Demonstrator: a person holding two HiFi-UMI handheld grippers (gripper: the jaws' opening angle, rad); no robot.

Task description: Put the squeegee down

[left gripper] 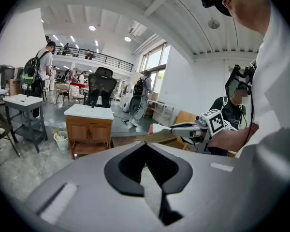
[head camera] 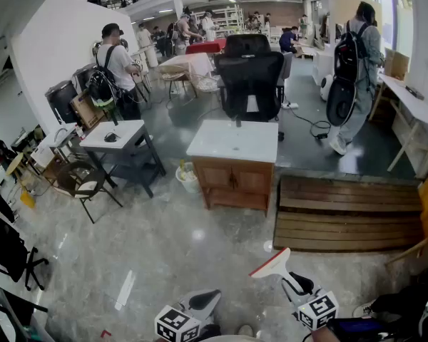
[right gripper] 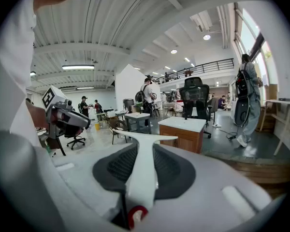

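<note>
My right gripper point(head camera: 292, 282) is shut on the squeegee point(head camera: 271, 264), low at the right of the head view, above the grey floor. The squeegee has a white handle and a white blade head with a red edge, pointing forward and left. In the right gripper view its handle point(right gripper: 142, 163) runs between the dark pads point(right gripper: 174, 170) and ends in a T-shaped head. My left gripper point(head camera: 203, 299) hangs beside it at bottom centre, shut with nothing in it. The left gripper view shows its jaw tips meeting point(left gripper: 145, 146), and the squeegee point(left gripper: 159, 128) to the right.
A wooden cabinet with a white top point(head camera: 232, 159) stands ahead, a white bucket point(head camera: 187, 179) at its left. A low slatted wooden platform point(head camera: 346, 216) lies to the right. A grey table point(head camera: 118, 137), a chair point(head camera: 82, 180), a black office chair point(head camera: 250, 73) and several people stand farther off.
</note>
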